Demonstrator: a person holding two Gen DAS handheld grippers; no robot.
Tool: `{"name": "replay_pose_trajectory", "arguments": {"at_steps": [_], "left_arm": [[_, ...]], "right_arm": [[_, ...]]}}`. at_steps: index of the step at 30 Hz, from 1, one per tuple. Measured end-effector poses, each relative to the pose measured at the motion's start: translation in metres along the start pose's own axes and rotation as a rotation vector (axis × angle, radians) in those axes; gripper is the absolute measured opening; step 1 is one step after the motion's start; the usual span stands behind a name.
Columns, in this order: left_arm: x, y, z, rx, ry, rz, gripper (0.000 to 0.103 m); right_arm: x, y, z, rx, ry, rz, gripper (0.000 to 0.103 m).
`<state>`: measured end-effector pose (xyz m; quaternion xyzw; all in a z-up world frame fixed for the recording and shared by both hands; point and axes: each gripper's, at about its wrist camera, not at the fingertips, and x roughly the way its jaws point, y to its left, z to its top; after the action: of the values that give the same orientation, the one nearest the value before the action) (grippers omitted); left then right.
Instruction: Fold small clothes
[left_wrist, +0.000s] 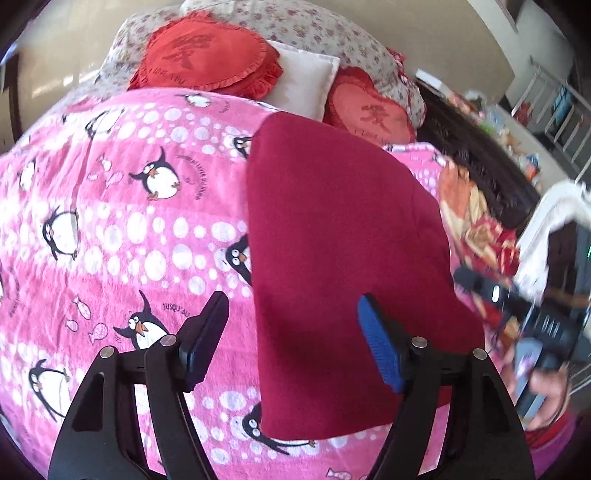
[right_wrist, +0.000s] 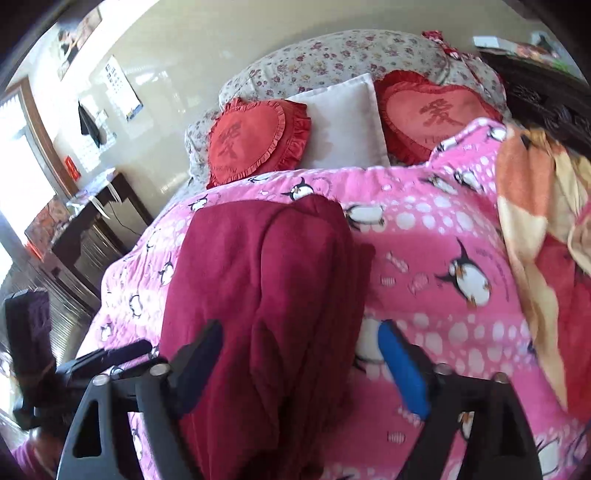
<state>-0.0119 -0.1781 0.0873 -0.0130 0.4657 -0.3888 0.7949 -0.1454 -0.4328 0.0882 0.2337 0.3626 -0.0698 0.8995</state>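
Note:
A dark red garment (left_wrist: 343, 254) lies folded in a long strip on the pink penguin blanket (left_wrist: 122, 229). It also shows in the right wrist view (right_wrist: 258, 288), with lengthwise creases. My left gripper (left_wrist: 291, 332) is open and empty, hovering above the garment's near left edge. My right gripper (right_wrist: 299, 365) is open and empty, above the garment's near end; its body shows at the right of the left wrist view (left_wrist: 532, 325). The pink blanket (right_wrist: 424, 258) spreads to the garment's right.
Two red heart cushions (left_wrist: 207, 59) (right_wrist: 258, 144) and a white pillow (right_wrist: 343, 122) lie at the bed's head against a floral quilt (right_wrist: 332, 55). An orange-red blanket (right_wrist: 543, 236) is bunched at the right. A dark desk (right_wrist: 85, 221) stands at the left of the bed.

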Motion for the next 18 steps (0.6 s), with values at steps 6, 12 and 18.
{"name": "replay_pose_trajectory", "arguments": {"at_steps": [6, 12, 18], "left_arm": [[0.035, 0.006, -0.002, -0.065, 0.068, -0.109, 0.079], [0.045, -0.002, -0.002, -0.079, 0.094, -0.158, 0.072], [-0.014, -0.009, -0.009, 0.005, 0.084, -0.168, 0.050]], "right_arm": [[0.036, -0.027, -0.017, 0.157, 0.070, 0.159, 0.085], [0.044, -0.026, -0.019, 0.184, 0.075, 0.212, 0.052], [0.002, 0.015, -0.023, 0.089, 0.070, 0.244, 0.045]]}}
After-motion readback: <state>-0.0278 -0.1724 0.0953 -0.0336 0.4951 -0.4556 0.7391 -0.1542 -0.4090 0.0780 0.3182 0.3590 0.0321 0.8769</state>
